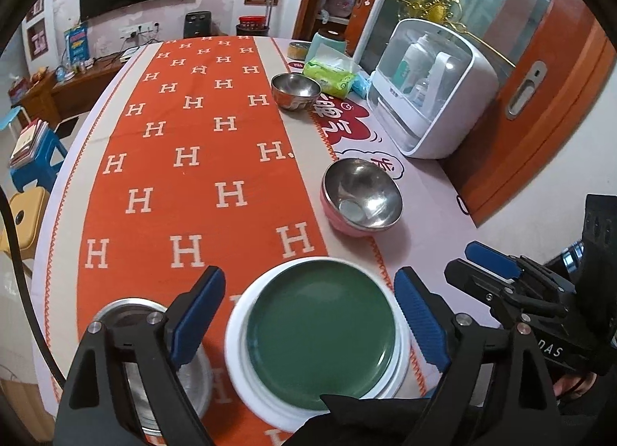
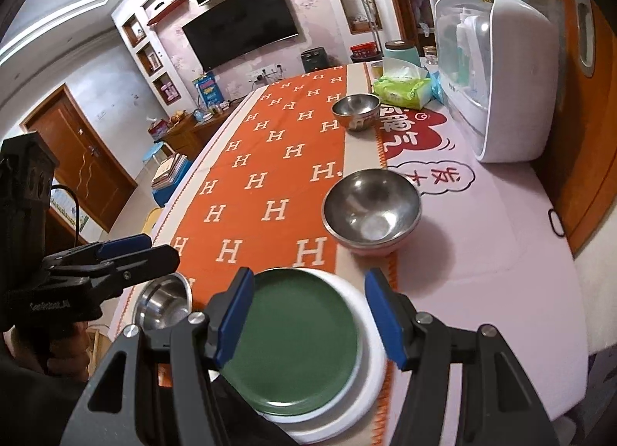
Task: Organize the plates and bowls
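A green plate (image 1: 320, 334) is stacked inside a larger white plate (image 1: 235, 342) at the near end of the table, on the seam where the orange H-patterned runner (image 1: 185, 160) meets the pale pink printed cloth (image 1: 424, 191). The white rim is left showing all round the green plate. The left gripper (image 1: 308, 315) is held above this stack with its blue-padded jaws spread wide, one pad to each side of the stack; nothing is gripped. The right gripper (image 2: 308, 315) is likewise held over the same stack with its jaws parted more narrowly, and no contact with the plates can be made out. In the left wrist view the right gripper (image 1: 497, 264) is seen just to the right of the stack, over the pink cloth.

A small steel bowl (image 2: 162, 305) is set close to the near left edge of the table, just beside the white plate and partly covered by the left gripper's finger. A pink-sided steel bowl (image 1: 360, 195) is placed beyond the plates, at the runner's right border, apart from them. A second steel bowl (image 1: 295, 90) is found farther back along the same border, near a green tissue pack (image 1: 331, 73). A white countertop cabinet (image 1: 435, 91) is stood against the right side, by the wooden door (image 1: 540, 110).

The long middle of the runner is left open from the plates to the far edge. The left table edge is bordered by a blue stool (image 1: 36, 168) and a yellow stool (image 1: 23, 214) below it.
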Available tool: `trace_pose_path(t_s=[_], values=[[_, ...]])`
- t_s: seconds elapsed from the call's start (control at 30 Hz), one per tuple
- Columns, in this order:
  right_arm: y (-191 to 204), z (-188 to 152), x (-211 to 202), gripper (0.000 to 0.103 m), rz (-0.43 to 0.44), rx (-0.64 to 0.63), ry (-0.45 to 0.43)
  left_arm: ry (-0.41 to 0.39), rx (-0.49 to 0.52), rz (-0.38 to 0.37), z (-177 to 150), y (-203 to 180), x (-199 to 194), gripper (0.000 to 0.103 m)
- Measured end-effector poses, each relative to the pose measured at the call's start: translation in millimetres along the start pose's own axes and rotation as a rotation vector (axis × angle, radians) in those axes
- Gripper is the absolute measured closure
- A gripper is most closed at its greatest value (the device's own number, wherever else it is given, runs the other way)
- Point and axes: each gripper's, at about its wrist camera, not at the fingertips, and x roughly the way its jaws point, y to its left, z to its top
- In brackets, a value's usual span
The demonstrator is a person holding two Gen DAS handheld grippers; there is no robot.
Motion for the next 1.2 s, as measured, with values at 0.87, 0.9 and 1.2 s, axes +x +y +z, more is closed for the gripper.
trace_pose_path(t_s=[0.87,0.9,1.2], values=[[-101,49,63,0.043,0.014,-0.072,0.035,0.087,-0.135,0.164,55,-41,127,0.014],[-102,50,69,0.043,0.02,-0.071,0.041,0.101,-0.14,0.169,57,-41,134,0.014],[-117,51,128,0.043,0.135,-0.016,0.141,0.206,-0.204,0.196,67,-21,190,0.014]])
